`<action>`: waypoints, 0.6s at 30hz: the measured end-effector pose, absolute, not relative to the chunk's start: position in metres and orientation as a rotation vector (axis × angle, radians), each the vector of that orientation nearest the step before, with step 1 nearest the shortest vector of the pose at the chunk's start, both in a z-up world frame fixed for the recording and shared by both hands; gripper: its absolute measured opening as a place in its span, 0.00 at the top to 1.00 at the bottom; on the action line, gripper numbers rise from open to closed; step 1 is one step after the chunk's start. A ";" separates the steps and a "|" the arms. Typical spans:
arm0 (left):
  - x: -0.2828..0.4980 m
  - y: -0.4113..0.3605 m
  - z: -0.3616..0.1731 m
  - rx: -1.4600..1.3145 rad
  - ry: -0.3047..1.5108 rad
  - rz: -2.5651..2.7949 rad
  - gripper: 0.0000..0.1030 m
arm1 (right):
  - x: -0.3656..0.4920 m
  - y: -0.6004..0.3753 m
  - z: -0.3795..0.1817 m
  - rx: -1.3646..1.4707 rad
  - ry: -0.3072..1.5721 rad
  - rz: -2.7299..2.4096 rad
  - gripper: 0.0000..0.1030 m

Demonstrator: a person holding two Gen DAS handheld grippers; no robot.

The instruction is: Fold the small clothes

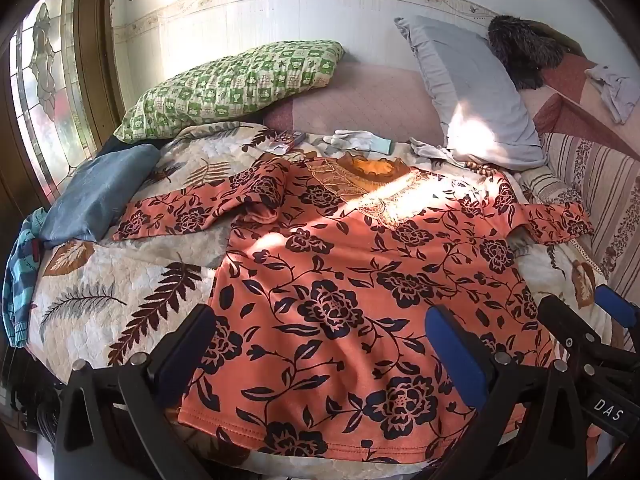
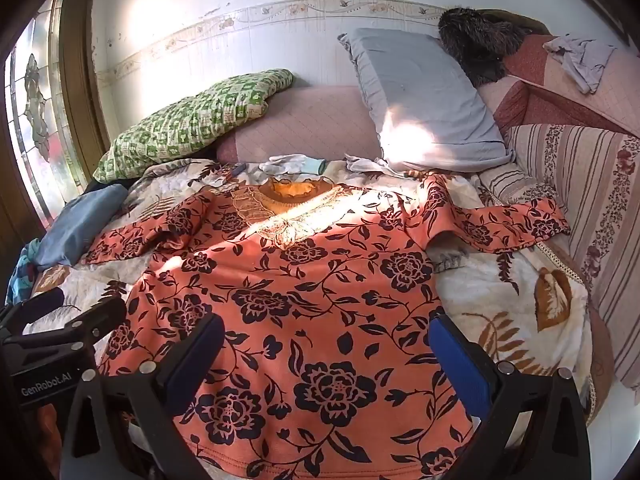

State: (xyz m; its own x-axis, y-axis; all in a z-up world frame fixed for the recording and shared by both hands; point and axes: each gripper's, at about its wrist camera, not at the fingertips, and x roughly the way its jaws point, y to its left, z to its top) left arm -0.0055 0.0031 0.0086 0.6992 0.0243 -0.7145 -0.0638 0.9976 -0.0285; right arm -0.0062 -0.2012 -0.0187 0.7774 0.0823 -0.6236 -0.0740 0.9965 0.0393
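Observation:
An orange long-sleeved top [image 1: 352,280] with a dark flower print lies spread flat, front up, on a leaf-patterned quilt [image 1: 100,288]; it also shows in the right wrist view [image 2: 312,300]. Its sleeves reach out left and right. My left gripper [image 1: 320,344] is open above the hem, its blue-padded fingers [image 1: 456,348] spread wide and empty. My right gripper [image 2: 324,348] is open above the hem too, holding nothing. The right gripper's fingers [image 1: 616,308] show at the left wrist view's right edge.
A green checked pillow [image 1: 236,84], a grey pillow [image 1: 472,92] and a folded blue cloth [image 1: 100,196] lie around the top. White gloves [image 1: 360,140] and a small box [image 1: 286,142] sit beyond the collar. A striped bolster [image 2: 580,208] lines the right side. A window [image 1: 44,92] is at left.

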 end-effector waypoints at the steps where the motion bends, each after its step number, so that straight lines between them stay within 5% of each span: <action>1: -0.006 0.004 0.009 -0.054 0.795 0.049 0.00 | -0.006 -0.201 -0.019 0.011 0.681 0.084 0.00; 18: -0.009 0.007 0.010 -0.065 0.786 0.053 0.00 | -0.008 -0.201 -0.015 0.013 0.673 0.084 0.00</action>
State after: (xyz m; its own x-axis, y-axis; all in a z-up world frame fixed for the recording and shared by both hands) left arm -0.0088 0.0074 0.0103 0.7058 0.0237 -0.7081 -0.0722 0.9966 -0.0387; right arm -0.0083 -0.2011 -0.0154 0.7789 0.0819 -0.6217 -0.0736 0.9965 0.0390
